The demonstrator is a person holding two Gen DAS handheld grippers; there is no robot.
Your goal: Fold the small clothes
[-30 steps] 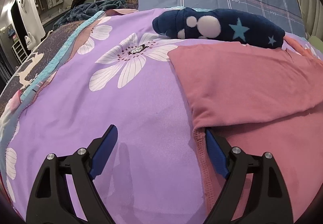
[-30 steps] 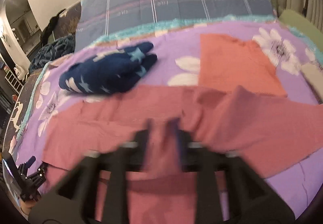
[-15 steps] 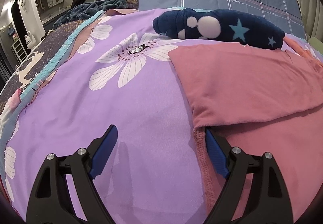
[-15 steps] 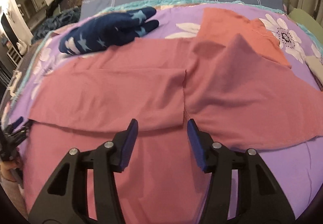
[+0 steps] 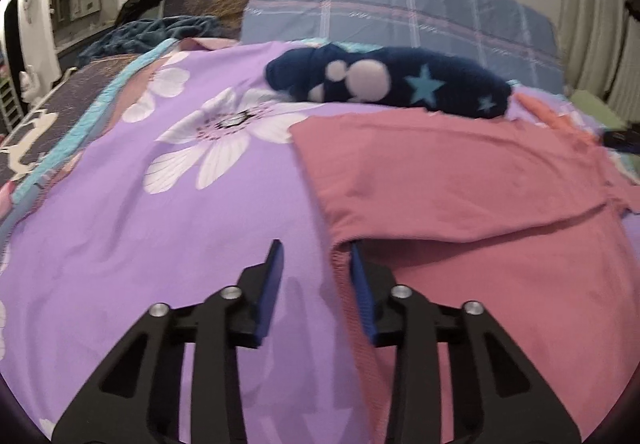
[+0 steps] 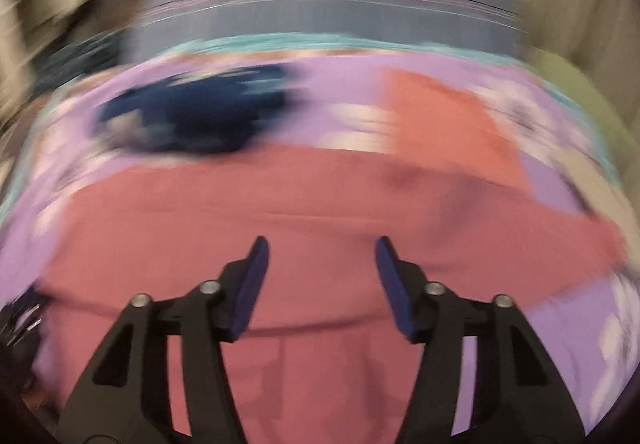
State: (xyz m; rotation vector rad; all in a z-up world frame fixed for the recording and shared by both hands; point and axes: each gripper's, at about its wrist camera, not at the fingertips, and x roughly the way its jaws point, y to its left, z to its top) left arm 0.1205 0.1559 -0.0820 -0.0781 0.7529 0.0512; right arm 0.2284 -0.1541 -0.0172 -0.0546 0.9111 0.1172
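Observation:
A pink garment [image 5: 460,184] lies on the bed with its upper part folded down over the lower part. My left gripper [image 5: 316,268] sits at the garment's left edge, and its jaws are closing. The hem edge stands between them, against the right pad [image 5: 360,284], while the left pad [image 5: 272,284] is still apart from the cloth. In the blurred right wrist view, my right gripper [image 6: 322,260] hovers open over the middle of the pink garment [image 6: 240,212] with nothing between its fingers.
A navy fleece garment with stars [image 5: 392,84] [image 6: 192,116] lies behind the pink one. An orange garment [image 6: 448,124] lies at the back right. The purple flowered bedspread [image 5: 160,224] stretches to the left, and a blue plaid pillow [image 5: 400,16] is at the head.
The left jaws have narrowed around the pink garment's hem edge. The right gripper let a lifted fold drop flat, then swept sideways, so its view is now blurred.

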